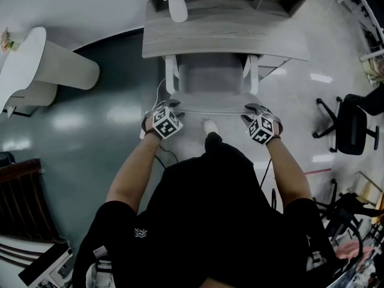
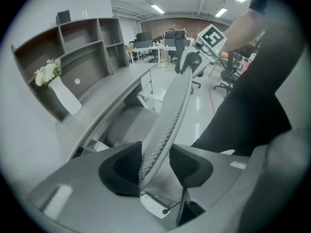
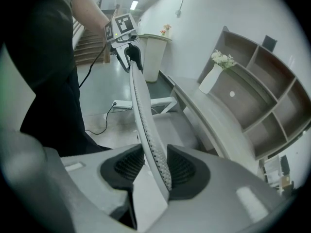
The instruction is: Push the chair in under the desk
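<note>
Already the chair (image 1: 213,80) stands squarely at the table (image 1: 222,38), facing it. The front of its seat is at or just under the table's near edge and its white armrests reach up to that edge, but most of the seat still shows outside it, so by my reading the push is only partly done. The person stands right behind the chair with both tools on the top edge of the backrest (image 1: 210,110), one near each corner. The left hand-held gripper (image 1: 167,110) straddles that edge with its jaws fairly wide: one pad lies against the mesh, while a gap shows at the other, so it looks more set over the backrest than clamped on it. The right hand-held gripper (image 1: 257,110) has the backrest's rim close between both pads and seems to pinch it. What is left, I judge, is to slide the chair straight forward until the seat is under the tabletop. A vase (image 1: 177,8) with flowers stands on the table, well apart from the chair.
</note>
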The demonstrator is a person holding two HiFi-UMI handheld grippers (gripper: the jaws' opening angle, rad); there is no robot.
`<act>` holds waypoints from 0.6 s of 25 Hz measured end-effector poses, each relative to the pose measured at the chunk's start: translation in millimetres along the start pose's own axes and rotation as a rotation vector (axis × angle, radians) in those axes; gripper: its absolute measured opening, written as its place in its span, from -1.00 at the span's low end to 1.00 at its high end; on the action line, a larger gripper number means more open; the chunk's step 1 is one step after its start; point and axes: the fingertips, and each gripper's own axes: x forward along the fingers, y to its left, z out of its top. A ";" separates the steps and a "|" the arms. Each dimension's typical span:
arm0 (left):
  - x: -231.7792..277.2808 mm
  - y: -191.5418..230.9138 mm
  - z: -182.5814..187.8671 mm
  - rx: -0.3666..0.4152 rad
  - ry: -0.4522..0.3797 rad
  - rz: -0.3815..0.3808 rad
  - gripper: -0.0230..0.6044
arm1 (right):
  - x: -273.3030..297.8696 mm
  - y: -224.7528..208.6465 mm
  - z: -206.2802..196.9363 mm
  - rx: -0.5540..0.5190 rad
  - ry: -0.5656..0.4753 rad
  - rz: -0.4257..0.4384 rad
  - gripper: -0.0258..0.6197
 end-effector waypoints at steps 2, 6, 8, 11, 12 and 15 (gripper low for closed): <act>6.3 10.1 8.4 0.001 -0.005 0.007 -0.35 | 4.4 -16.3 -2.5 0.001 0.000 -0.002 -0.44; 18.2 31.9 27.0 -0.002 -0.011 0.012 -0.36 | 11.4 -52.0 -5.9 0.002 -0.003 0.000 -0.44; 23.3 44.4 35.0 -0.003 -0.009 0.016 -0.36 | 15.2 -69.4 -5.3 0.001 -0.006 -0.002 -0.44; 31.6 66.4 46.2 -0.002 -0.018 0.039 -0.36 | 23.3 -96.6 -3.1 -0.011 -0.012 -0.003 -0.44; 34.2 74.8 49.9 0.001 -0.020 0.050 -0.36 | 26.1 -106.0 -1.7 -0.018 -0.016 -0.001 -0.44; 38.3 92.3 53.4 0.029 0.007 0.041 -0.36 | 31.2 -120.5 5.2 -0.061 -0.029 0.025 -0.44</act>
